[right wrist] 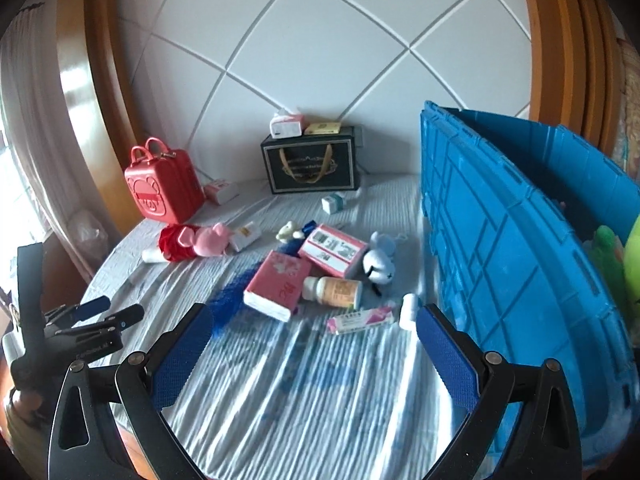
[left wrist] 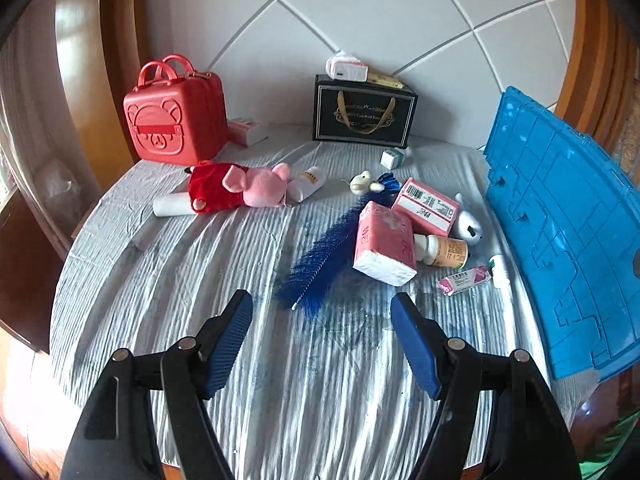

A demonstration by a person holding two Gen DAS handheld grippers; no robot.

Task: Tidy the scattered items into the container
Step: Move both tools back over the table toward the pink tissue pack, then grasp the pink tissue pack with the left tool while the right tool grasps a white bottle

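Scattered items lie on a grey striped cloth: a blue bottle brush (left wrist: pixel 324 256), a pink tissue pack (left wrist: pixel 384 240) (right wrist: pixel 278 286), a pink labelled box (left wrist: pixel 426 206) (right wrist: pixel 334 250), a pill bottle (left wrist: pixel 444 252) (right wrist: pixel 334 292), a small pink packet (left wrist: pixel 464 280) (right wrist: pixel 362 320), a white plush (left wrist: pixel 470 224) (right wrist: pixel 380 264) and a pink pig plush (left wrist: pixel 240 186) (right wrist: pixel 196 242). The blue crate (left wrist: pixel 568 220) (right wrist: pixel 520 248) stands at the right, with green plush inside. My left gripper (left wrist: pixel 322 342) and right gripper (right wrist: pixel 314 352) are open and empty, short of the items.
A red bear case (left wrist: pixel 176 120) (right wrist: pixel 162 186) and a black gift bag (left wrist: pixel 364 112) (right wrist: pixel 310 164) stand at the back by the white padded wall. A small white box (left wrist: pixel 394 158) lies near the bag. The left gripper shows in the right view (right wrist: pixel 92 322).
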